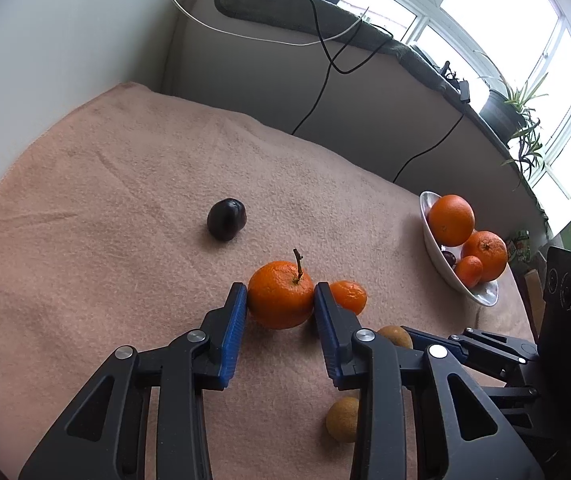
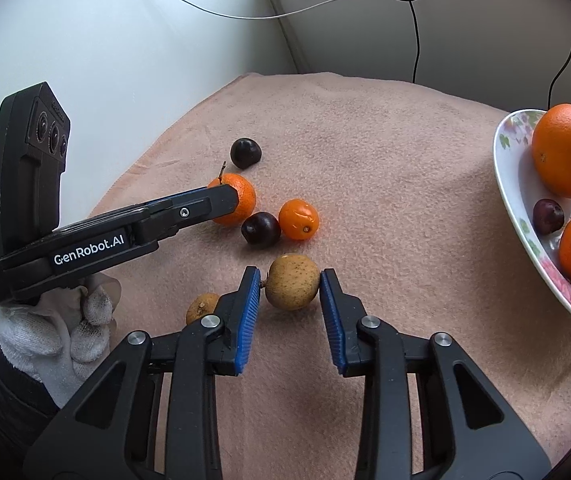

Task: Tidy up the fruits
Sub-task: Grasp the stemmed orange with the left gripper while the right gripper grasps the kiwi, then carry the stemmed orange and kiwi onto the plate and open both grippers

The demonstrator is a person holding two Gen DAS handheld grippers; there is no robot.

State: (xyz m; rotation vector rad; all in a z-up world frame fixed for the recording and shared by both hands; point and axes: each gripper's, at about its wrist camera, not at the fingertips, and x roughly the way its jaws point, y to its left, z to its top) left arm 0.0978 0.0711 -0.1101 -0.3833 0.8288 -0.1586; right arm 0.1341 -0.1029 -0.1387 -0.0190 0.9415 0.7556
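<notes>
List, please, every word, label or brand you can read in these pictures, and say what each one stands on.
"GenRobot.AI": white lettering on the side of the left gripper.
"Data Acquisition System": small white print at that body's rear end.
Green packet beyond the bowl: print too blurred to read.

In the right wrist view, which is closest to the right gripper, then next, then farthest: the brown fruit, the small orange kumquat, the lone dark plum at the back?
1. Brown fruit, between the right gripper fingers.
2. Small orange kumquat, just beyond.
3. Lone dark plum, far back left.
</notes>
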